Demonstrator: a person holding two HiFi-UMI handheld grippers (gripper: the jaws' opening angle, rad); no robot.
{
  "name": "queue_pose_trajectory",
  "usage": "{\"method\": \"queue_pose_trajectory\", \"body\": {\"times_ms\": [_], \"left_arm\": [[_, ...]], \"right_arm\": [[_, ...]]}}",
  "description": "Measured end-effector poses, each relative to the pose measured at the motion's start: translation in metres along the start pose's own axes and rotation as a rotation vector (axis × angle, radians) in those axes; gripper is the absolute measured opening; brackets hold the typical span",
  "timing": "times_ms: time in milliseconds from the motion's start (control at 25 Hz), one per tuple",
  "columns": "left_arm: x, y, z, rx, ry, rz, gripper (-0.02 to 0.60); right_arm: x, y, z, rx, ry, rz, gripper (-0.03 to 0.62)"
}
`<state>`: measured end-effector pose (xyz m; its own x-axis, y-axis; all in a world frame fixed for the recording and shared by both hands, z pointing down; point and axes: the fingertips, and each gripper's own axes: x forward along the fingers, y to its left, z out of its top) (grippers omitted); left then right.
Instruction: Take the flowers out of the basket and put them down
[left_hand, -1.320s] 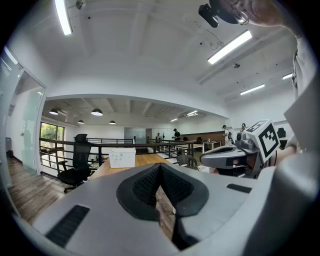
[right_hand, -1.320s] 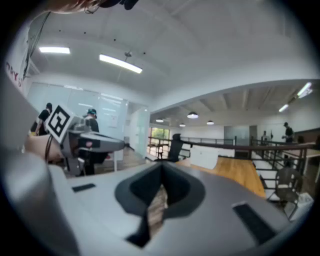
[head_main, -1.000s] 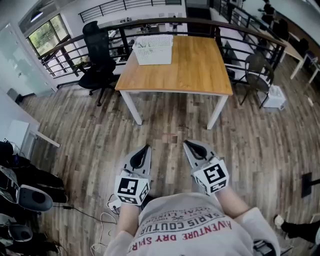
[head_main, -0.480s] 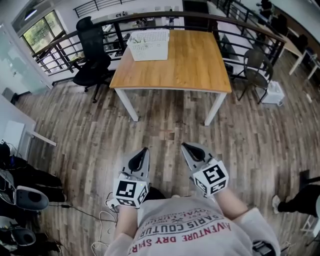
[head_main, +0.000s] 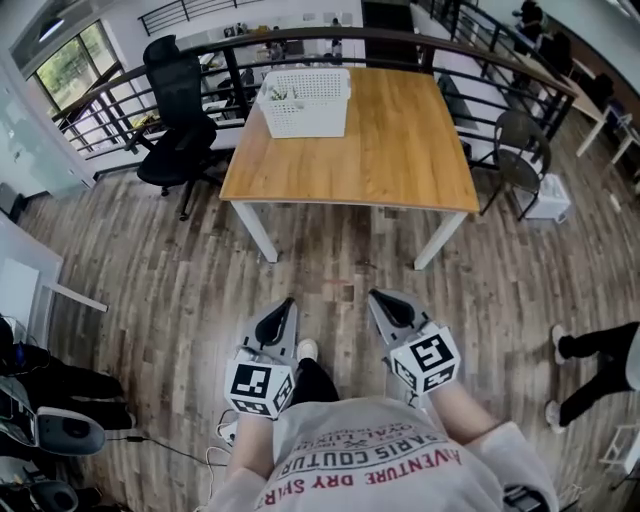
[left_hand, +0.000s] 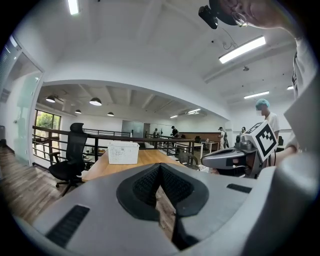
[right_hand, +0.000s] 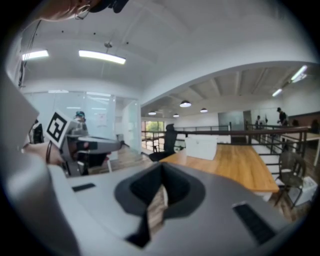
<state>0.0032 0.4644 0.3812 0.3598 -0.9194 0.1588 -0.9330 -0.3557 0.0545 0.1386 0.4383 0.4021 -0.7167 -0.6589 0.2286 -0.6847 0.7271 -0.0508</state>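
Here we stand on the brown wood-plank floor, well short of the light wooden table with white legs, holding both tools low in front of us and pointing them toward it. The left tool is closed and grips nothing: in the left gripper view its black ribbed pads meet at the tips, and only floor shows through the slit below them. The right tool is closed and empty as well, its dark pads touching at the tips. The two tools sit side by side, a little apart, each with its marker cube nearest to us.

The white perforated plastic basket stands on the far left corner of the table, well apart from both tools, with a stretch of floor and most of the tabletop between. It lies ahead of the left tool and slightly to its right, and ahead and left of the right tool. A few pale and greenish bits show inside its far left part; they are too small for us to tell as flowers.

A black office chair stands left of the table, and a grey chair right of it. Another person's dark-trousered legs show at the right edge.
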Motion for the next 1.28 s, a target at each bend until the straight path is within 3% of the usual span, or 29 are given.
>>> {"method": "queue_pose_trajectory", "body": {"times_ms": [320, 520, 880, 1280], "left_arm": [[0.101, 0.166, 0.045, 0.001, -0.016, -0.061, 0.014], [0.148, 0.238, 0.073, 0.02, -0.034, -0.091, 0.014], [0.241, 0.314, 0.044, -0.028, 0.025, -0.04, 0.014], [0.405, 0.362, 0.078, -0.02, 0.004, 0.104, 0.014]], "right_arm": [[0.177, -0.032, 0.066, -0.041, 0.017, -0.065, 0.028], [0.254, -0.055, 0.099, -0.043, 0.006, -0.107, 0.028], [0.368, -0.123, 0.086, 0.003, 0.04, -0.062, 0.028], [0.49, -0.264, 0.125, -0.035, 0.021, 0.101, 0.028]]}}
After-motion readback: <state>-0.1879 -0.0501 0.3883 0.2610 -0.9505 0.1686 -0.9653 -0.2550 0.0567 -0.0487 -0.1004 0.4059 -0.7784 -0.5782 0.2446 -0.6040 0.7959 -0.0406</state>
